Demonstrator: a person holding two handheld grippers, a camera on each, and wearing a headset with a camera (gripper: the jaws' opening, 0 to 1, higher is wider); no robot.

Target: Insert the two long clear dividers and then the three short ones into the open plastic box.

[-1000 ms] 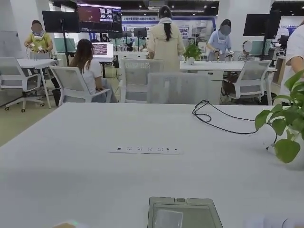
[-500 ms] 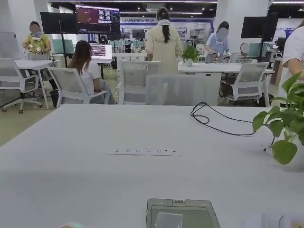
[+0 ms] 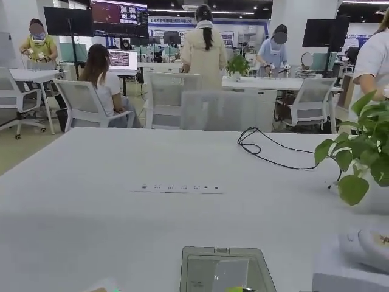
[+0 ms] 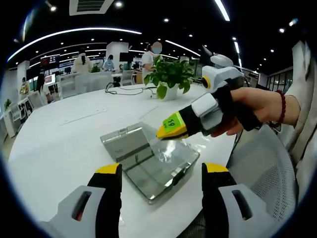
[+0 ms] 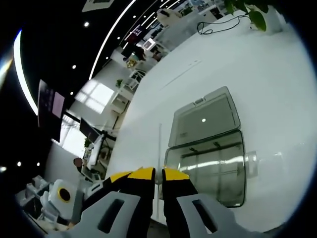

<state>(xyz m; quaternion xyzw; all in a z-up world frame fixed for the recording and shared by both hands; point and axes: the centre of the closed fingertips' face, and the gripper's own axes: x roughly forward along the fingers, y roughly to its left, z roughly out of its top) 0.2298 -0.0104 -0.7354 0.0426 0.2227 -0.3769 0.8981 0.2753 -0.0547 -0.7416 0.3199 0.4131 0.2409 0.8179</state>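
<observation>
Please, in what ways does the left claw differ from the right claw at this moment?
The left claw has its jaws wide apart and holds nothing; the right claw has its jaws closed on a clear divider. The left claw faces the open plastic box from outside it, while the right claw reaches over the box with the divider. Both have yellow tips and point toward the box.
</observation>
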